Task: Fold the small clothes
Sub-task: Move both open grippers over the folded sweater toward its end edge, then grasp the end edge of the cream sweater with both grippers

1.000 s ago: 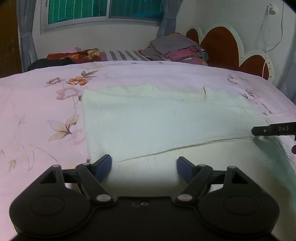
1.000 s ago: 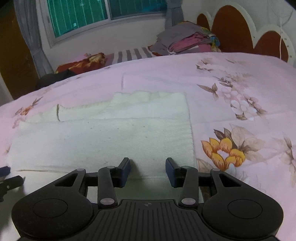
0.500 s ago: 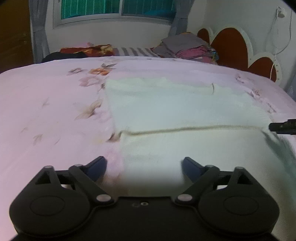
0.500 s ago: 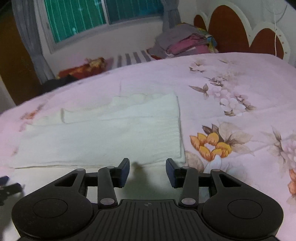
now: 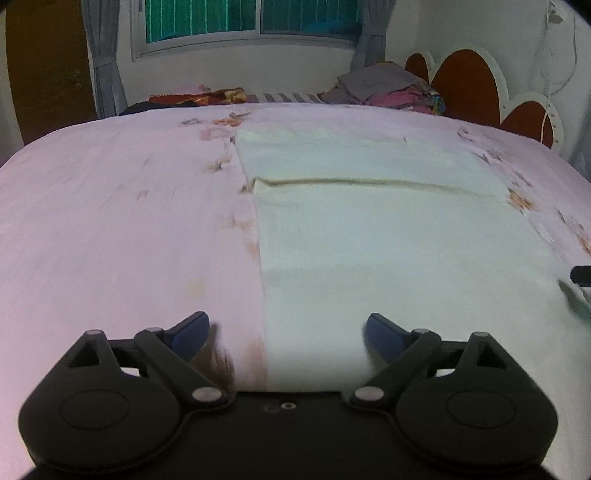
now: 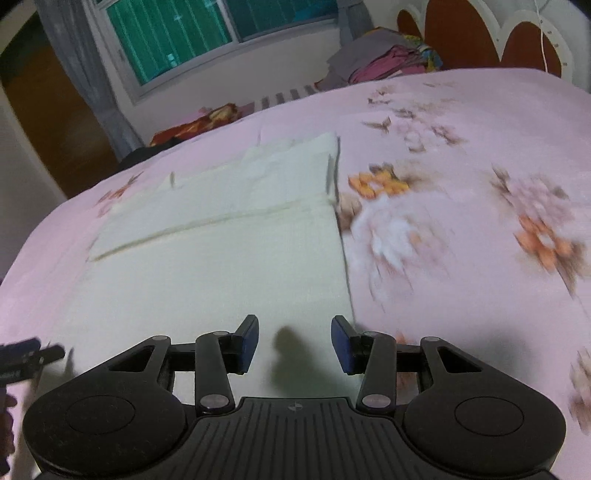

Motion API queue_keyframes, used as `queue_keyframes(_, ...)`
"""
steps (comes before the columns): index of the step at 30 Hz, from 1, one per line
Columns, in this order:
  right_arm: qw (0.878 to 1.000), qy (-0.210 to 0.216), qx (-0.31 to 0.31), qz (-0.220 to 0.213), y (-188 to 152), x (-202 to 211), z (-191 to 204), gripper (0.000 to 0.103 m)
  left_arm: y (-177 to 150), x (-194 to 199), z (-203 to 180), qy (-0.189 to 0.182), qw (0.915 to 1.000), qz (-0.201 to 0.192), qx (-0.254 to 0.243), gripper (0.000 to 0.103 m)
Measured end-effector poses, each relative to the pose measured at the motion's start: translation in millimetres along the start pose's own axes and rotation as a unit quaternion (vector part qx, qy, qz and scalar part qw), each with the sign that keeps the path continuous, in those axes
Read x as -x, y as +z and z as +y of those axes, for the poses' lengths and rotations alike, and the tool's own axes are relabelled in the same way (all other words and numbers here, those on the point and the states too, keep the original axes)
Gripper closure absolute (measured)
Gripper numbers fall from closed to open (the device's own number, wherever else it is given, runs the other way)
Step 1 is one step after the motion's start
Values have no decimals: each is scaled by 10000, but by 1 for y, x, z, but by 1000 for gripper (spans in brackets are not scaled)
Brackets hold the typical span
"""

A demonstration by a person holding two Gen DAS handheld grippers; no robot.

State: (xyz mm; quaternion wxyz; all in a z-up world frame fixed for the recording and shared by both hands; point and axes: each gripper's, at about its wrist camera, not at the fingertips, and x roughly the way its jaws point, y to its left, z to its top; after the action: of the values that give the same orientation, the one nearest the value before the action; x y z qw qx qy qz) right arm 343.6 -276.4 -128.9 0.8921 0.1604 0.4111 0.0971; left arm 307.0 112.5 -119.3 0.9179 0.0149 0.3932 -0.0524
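Across the pink floral bedsheet (image 5: pixel 110 206) lies a pale cream, towel-like cloth (image 5: pixel 388 236), spread flat with a fold edge running left to right across it, so a near layer overlaps a far one. Seen from the left wrist, the left gripper (image 5: pixel 286 332) hovers over the cloth's near left edge; its blue-padded jaws stand wide and are just drawing inward, one pad above bare sheet and the other above the cloth, pressing on nothing. Seen from the right wrist, the right gripper (image 6: pixel 294 343) hangs over the cloth's (image 6: pixel 221 266) near right corner, its jaws set at a moderate gap with nothing pinched between them and only a small shadow on the fabric below. At the far side of the bed, a stack of folded grey and pink clothes (image 5: pixel 391 86) sits near the brown-and-white scalloped headboard (image 5: pixel 469 85), with a green-lit window (image 5: pixel 251 16) behind. Both views are blurred in places.
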Motion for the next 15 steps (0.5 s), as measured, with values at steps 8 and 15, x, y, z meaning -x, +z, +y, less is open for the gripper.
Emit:
queue_keyframes(8, 9998, 106, -77, 133, -65, 63, -19, 57, -61, 53, 2, -118, 9990, 159, 407, 29)
queue_keyframes(15, 9974, 437, -532, 207, -108, 93, -39, 43, -98, 85, 9, -420, 9954, 138, 849, 31)
